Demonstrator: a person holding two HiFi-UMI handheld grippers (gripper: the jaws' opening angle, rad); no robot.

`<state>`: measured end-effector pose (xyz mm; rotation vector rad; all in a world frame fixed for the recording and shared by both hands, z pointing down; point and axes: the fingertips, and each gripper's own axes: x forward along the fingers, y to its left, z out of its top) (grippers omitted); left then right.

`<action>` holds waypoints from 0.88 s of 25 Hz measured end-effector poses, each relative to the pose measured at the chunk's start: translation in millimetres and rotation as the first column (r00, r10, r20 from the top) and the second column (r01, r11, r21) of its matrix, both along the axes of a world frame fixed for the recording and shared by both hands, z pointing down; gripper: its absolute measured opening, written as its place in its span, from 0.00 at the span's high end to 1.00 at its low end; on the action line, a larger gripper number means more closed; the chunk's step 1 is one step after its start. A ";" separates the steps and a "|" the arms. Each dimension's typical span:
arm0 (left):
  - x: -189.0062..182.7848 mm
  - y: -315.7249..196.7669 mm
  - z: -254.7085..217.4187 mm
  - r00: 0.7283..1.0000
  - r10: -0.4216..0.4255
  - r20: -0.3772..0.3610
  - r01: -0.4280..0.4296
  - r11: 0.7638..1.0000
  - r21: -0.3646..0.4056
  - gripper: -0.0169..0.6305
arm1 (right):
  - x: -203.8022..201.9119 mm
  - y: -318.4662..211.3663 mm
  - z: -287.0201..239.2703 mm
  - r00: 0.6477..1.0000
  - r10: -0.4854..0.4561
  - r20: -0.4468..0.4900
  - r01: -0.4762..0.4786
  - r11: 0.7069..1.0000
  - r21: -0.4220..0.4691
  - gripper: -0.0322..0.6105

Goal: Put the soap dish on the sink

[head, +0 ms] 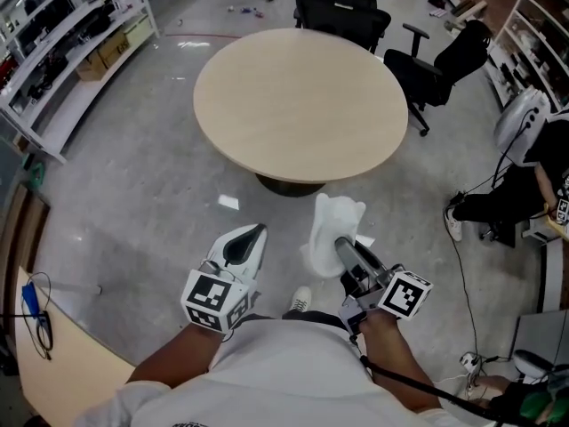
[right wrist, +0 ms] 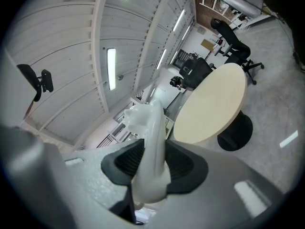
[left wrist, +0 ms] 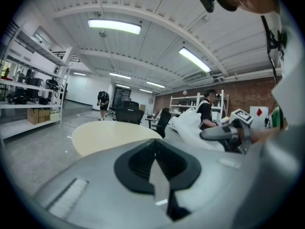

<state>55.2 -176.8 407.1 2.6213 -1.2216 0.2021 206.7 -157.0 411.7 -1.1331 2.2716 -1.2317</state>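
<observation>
Open floor [head: 133, 194] is giving loads of walking room, but no sink is showing in any view. So I'm guessing this is the carry step, and the next move is calling for spotting the sink and heading over.

The round table [head: 300, 105] is sitting dead ahead, with office chairs [head: 342, 12] behind it and shelving [head: 53, 52] running down the left. A cable [head: 462, 274] is trailing on the right, so that side is looking tighter.

The right gripper [head: 347, 252] is pinching the white soap dish [head: 333, 225] on edge, in mid-air. The left gripper [head: 244, 243] is hanging beside it, jaws pressed together on nothing.
</observation>
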 end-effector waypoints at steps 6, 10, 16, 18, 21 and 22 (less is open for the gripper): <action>27.0 -20.3 6.8 1.000 -0.025 -0.010 0.024 0.999 -0.039 0.96 | 23.2 -26.8 4.6 0.999 -0.035 0.022 0.035 0.999 0.004 0.73; 41.5 -30.9 6.4 0.999 -0.049 -0.006 0.048 0.998 -0.037 0.96 | 33.8 -40.9 7.5 0.998 -0.066 0.025 0.065 0.998 0.004 0.73; 52.6 -36.8 7.0 0.998 -0.054 0.043 0.055 0.998 -0.016 0.96 | 44.3 -53.3 16.2 0.996 -0.079 0.049 0.080 0.997 -0.011 0.73; 50.0 -40.8 8.1 0.997 -0.068 0.046 0.069 0.997 -0.021 0.96 | 44.9 -55.5 18.7 0.995 -0.087 0.049 0.088 0.996 -0.019 0.73; 46.8 -48.3 9.5 0.996 -0.084 0.041 0.085 0.996 -0.028 0.96 | 44.7 -62.4 19.5 0.994 -0.096 0.050 0.097 0.995 -0.020 0.73; 46.0 -49.9 10.5 0.995 -0.086 0.042 0.087 0.996 -0.028 0.96 | 44.8 -64.0 20.5 0.994 -0.097 0.048 0.098 0.995 -0.020 0.73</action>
